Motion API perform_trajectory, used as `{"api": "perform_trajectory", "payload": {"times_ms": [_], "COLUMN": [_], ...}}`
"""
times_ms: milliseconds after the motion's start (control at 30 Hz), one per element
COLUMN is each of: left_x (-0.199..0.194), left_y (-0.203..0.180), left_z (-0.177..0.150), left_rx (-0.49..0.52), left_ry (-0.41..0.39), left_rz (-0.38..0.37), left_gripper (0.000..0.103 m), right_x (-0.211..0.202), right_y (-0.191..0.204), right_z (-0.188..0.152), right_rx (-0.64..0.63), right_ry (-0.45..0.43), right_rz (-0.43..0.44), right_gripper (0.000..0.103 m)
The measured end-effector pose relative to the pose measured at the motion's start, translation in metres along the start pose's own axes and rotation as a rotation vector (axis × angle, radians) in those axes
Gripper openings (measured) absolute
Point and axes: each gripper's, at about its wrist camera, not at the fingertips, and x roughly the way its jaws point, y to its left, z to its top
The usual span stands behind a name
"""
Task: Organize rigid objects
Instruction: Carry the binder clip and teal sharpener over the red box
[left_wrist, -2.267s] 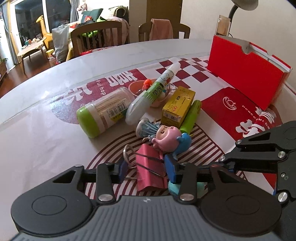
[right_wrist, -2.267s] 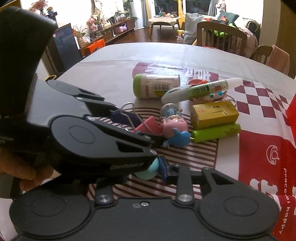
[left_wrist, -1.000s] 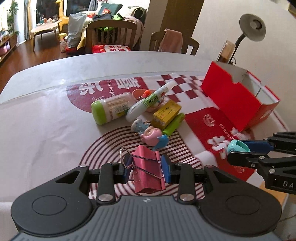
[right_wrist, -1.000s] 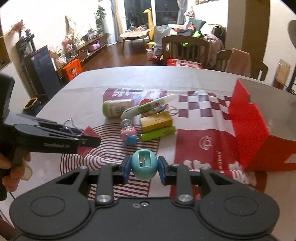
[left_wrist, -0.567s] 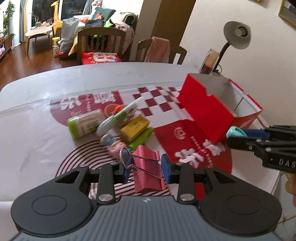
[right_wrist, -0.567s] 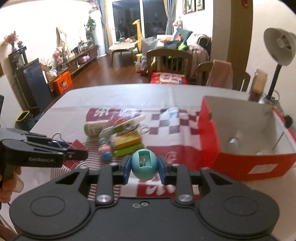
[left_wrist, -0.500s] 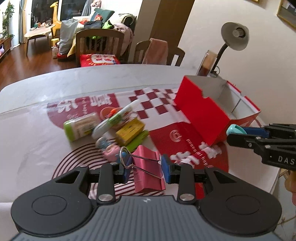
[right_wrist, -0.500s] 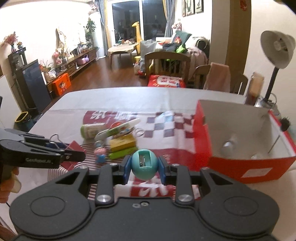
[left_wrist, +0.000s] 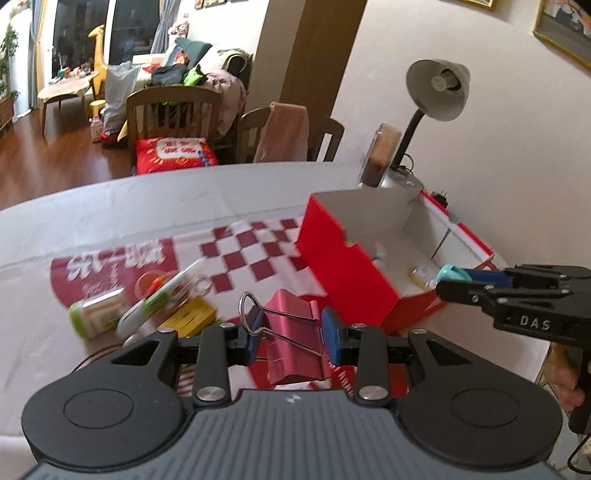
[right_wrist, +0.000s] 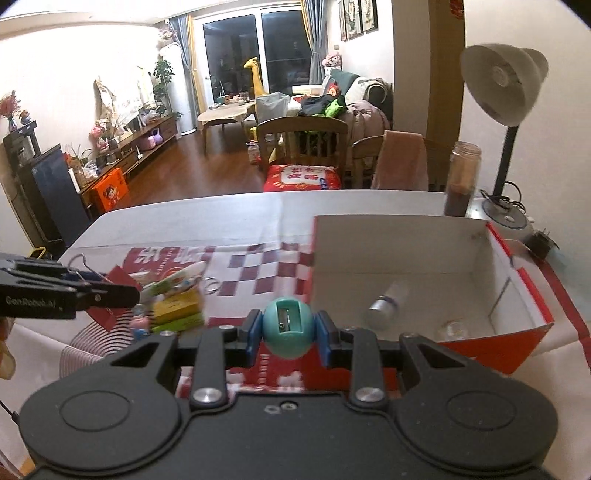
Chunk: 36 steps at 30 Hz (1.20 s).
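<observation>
Currently, the left gripper (left_wrist: 288, 338) stays clamped on the pink metal binder clip (left_wrist: 293, 341); the right gripper (right_wrist: 287, 334) stays clamped on the teal round plastic pencil sharpener (right_wrist: 287, 328). Both have risen away from the loose pile (left_wrist: 147, 302), now at 10 o'clock. The open red cardboard box (right_wrist: 417, 360) now lies at 1 o'clock, its interior exposed. Judgement: both items are nearly positioned for release into it.

Pink binder clip (left_wrist: 293, 334) — teal sharpener (right_wrist: 287, 328)
</observation>
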Motion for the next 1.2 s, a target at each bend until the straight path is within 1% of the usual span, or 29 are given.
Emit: {"api": "perform_trajectory", "payload": {"times_ms": [133, 267, 400, 600, 800, 900, 1033, 1067, 1200], "left_x": [0.017, 0.040, 0.064, 0.102, 0.139, 0.161, 0.191, 0.200, 0.229], "left_y": [-0.027, -0.054, -0.078, -0.109, -0.138, -0.148, -0.162, -0.165, -0.176], "left_z": [0.014, 0.023, 0.031, 0.047, 0.062, 0.067, 0.070, 0.070, 0.067], "left_rx": [0.024, 0.048, 0.075, 0.117, 0.168, 0.173, 0.194, 0.194, 0.214], "left_ry": [0.000, 0.018, 0.052, 0.100, 0.139, 0.177, 0.219, 0.235, 0.296], "left_rz": [-0.007, -0.021, -0.029, -0.037, -0.038, -0.051, -0.048, -0.050, -0.044], "left_gripper": [0.034, 0.034, 0.034, 0.034, 0.034, 0.034, 0.034, 0.034, 0.034], "right_x": [0.003, 0.007, 0.016, 0.033, 0.057, 0.072, 0.092, 0.096, 0.114], "right_y": [-0.030, -0.058, -0.092, -0.127, -0.151, -0.163, -0.176, -0.178, -0.182], "right_z": [0.004, 0.006, 0.008, 0.015, 0.020, 0.024, 0.031, 0.032, 0.031], "right_rx": [0.006, 0.016, 0.054, 0.072, 0.057, 0.044, 0.021, 0.012, -0.022], "right_ry": [0.000, 0.004, 0.034, 0.058, 0.091, 0.117, 0.160, 0.163, 0.209], "right_rz": [-0.010, -0.024, -0.010, -0.037, -0.068, -0.079, -0.087, -0.099, -0.095], "right_gripper": [0.030, 0.030, 0.030, 0.030, 0.030, 0.030, 0.030, 0.030, 0.030]}}
